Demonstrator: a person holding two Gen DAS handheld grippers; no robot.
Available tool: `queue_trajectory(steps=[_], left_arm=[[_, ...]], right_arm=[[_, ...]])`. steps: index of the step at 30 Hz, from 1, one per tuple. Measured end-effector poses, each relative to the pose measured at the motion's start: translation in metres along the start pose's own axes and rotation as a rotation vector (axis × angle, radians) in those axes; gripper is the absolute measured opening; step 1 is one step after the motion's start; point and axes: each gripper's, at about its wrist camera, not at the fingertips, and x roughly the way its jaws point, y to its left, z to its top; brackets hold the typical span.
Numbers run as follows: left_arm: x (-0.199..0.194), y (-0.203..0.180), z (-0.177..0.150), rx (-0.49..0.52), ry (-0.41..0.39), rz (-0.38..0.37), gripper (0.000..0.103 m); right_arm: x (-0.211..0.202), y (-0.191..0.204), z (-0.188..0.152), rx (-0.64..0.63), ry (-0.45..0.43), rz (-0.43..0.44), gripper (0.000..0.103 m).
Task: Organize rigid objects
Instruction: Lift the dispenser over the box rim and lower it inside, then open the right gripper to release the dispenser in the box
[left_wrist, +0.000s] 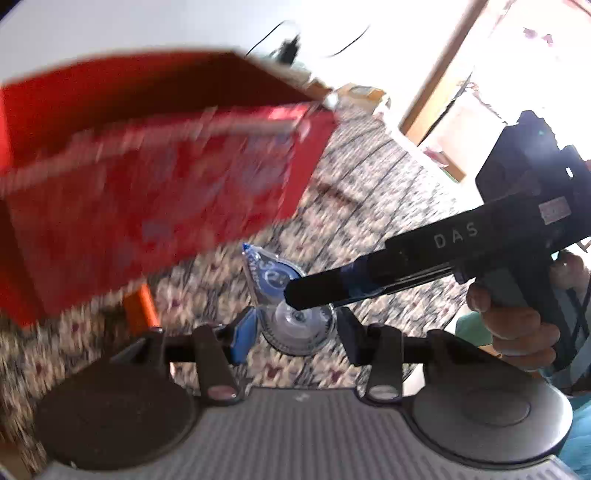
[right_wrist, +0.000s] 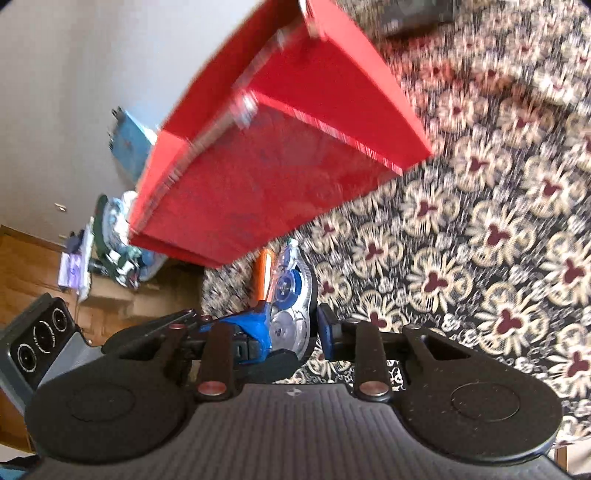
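Clear plastic with a blue wheel inside: a correction tape dispenser (left_wrist: 286, 295) sits between the fingers of both grippers at once. In the left wrist view the left gripper (left_wrist: 295, 328) has its blue-padded left finger (left_wrist: 245, 334) against the dispenser's round end at about seven o'clock of it, while its right finger stands just beside the other side, so the grip looks loose and I cannot tell for sure that both pads press. The right gripper (left_wrist: 295, 295), a long black tool marked with pale letters, reaches in from three o'clock, held by a hand (left_wrist: 517, 325) at the right edge, and its tip lies over the middle of the dispenser. In the right wrist view the right gripper (right_wrist: 291, 328) is clenched on the dispenser (right_wrist: 291, 295): one blue pad (right_wrist: 255, 325) presses its left face and the other pad touches its right rim, with the pointed end of the dispenser aimed toward twelve o'clock. Just past it, at eleven o'clock, an orange object (right_wrist: 264, 269) lies on the patterned carpet (right_wrist: 480, 229), close beside the dispenser; what it is cannot be made out. Beyond that a red open box (right_wrist: 280, 155) fills the upper middle, blurred, its opening facing the camera. The same box (left_wrist: 147, 177) takes the upper left of the left wrist view. Farther off, at nine o'clock in the right wrist view, is a wooden floor (right_wrist: 22, 266) with a heap of mixed items against a pale wall.
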Motion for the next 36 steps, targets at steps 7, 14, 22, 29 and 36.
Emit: queue_trajectory(steps=[7,14,22,29,36], left_arm=[[-0.043,-0.020,0.043,0.132,-0.168,-0.019,0.045],[-0.072,-0.009,0.087,0.171,-0.296,0.092,0.045],[-0.052,0.042,0.114,0.059,-0.222,0.192,0.045],[-0.022,0.092,0.108,-0.103,-0.096,0.205,0.046],[-0.002,0.112,0.095,-0.176,-0.010,0.258,0.047]], right_arm=[[-0.046,0.035,0.028,-0.125,-0.157,0.078,0.007],[-0.030,0.079,0.076,-0.258,-0.222,0.114,0.007],[0.039,0.093,0.127,-0.241,-0.058,0.075,0.007],[0.104,0.090,0.144,-0.223,0.166,-0.015,0.007],[0.139,0.086,0.139,-0.211,0.280,-0.063,0.007]])
